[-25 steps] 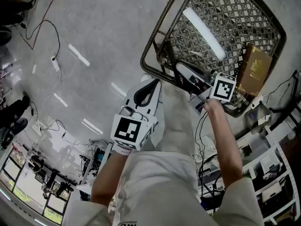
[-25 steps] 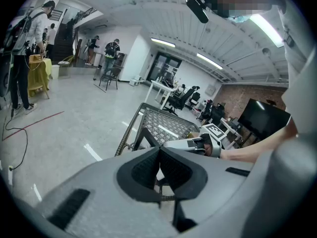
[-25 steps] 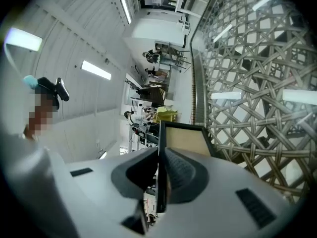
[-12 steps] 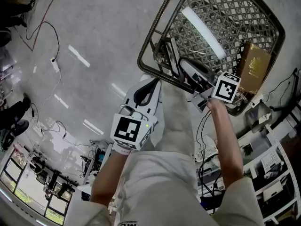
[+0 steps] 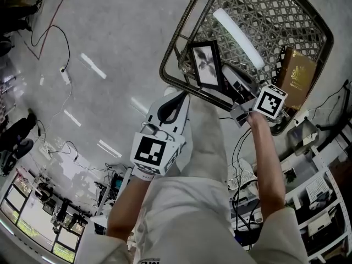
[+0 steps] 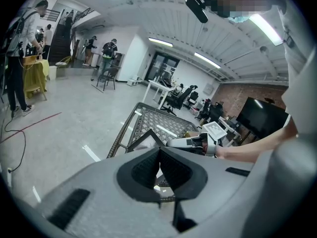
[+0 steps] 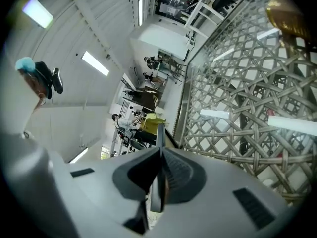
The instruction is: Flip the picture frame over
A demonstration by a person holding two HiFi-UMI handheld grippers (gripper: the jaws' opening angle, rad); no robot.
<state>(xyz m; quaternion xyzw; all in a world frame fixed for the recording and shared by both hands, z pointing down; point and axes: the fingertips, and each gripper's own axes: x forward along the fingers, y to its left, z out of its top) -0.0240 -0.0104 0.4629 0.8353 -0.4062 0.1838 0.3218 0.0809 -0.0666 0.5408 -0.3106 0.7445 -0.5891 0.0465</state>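
The black picture frame [image 5: 206, 64] stands tilted up over the near corner of the woven table [image 5: 182, 33], its grey picture facing me. My right gripper [image 5: 226, 89] is shut on the frame's lower right edge. In the right gripper view the frame [image 7: 159, 148] shows edge-on as a thin dark strip pinched between the jaws of the right gripper [image 7: 159, 175]. My left gripper [image 5: 177, 97] hangs shut and empty near my body, short of the table. From the left gripper view, the left gripper [image 6: 159, 168] looks at the frame [image 6: 143, 140] and the right gripper [image 6: 185, 143] beyond.
A gold-brown book [image 5: 297, 78] lies on the table's right side. The table has a metal rim and a glass-covered lattice top [image 7: 247, 98]. Shelves with gear [image 5: 316, 197] stand at the right. Cables [image 5: 52, 32] trail across the grey floor at left; people stand far off.
The right gripper has swung the frame up from nearly edge-on to upright, so the picture side now shows. The right hand shifted slightly right. The left gripper stayed put.
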